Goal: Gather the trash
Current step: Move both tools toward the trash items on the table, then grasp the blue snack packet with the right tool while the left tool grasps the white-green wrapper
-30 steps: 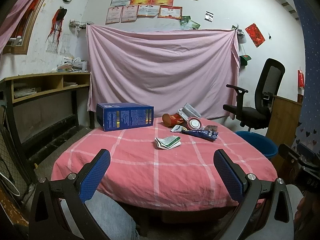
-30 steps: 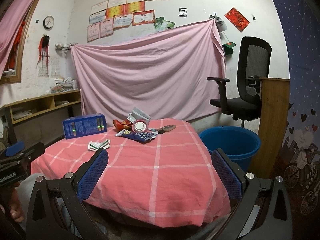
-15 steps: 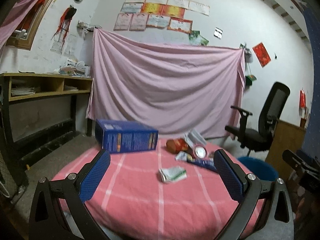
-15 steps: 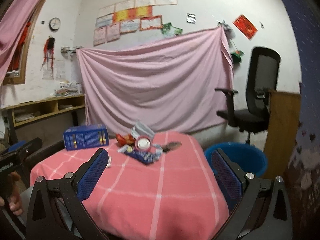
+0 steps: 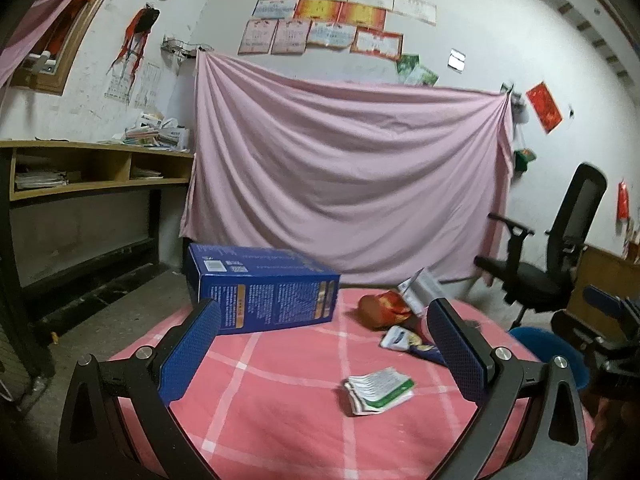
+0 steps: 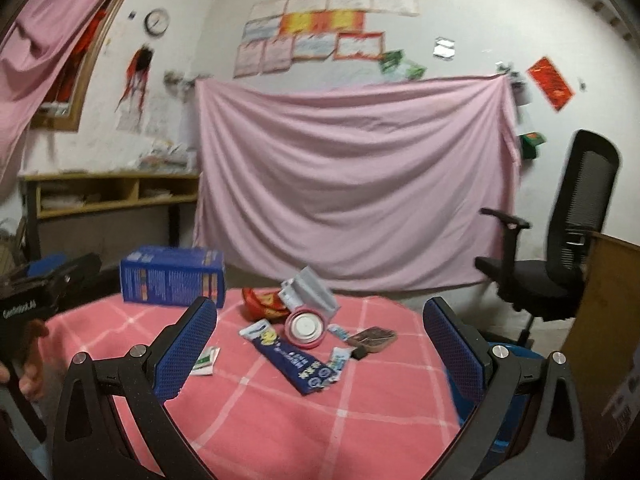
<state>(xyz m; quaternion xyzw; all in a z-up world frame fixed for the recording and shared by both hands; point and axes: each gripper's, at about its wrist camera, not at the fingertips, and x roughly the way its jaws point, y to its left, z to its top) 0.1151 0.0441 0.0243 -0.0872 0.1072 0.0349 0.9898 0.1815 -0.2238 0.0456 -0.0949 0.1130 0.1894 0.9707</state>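
Trash lies on a table with a pink checked cloth (image 5: 280, 400). A white-green crumpled wrapper (image 5: 378, 390) lies just ahead of my left gripper (image 5: 324, 354), which is open and empty above the table's near side. A blue box (image 5: 260, 294) lies at the back left. A red bag (image 6: 264, 304), a round pink-rimmed lid (image 6: 306, 326), a dark blue wrapper (image 6: 300, 364), a grey packet (image 6: 310, 294) and a brown packet (image 6: 372, 338) cluster ahead of my right gripper (image 6: 320, 356), which is open and empty.
A blue bucket (image 6: 516, 354) stands on the floor right of the table, partly hidden by my right finger. A black office chair (image 6: 560, 272) and a wooden cabinet (image 6: 600, 320) are further right. A pink sheet (image 5: 352, 184) hangs behind; shelves (image 5: 96, 176) line the left wall.
Both grippers have moved forward over the table and closer to the trash. The jaws have stayed open. Nothing was picked up.
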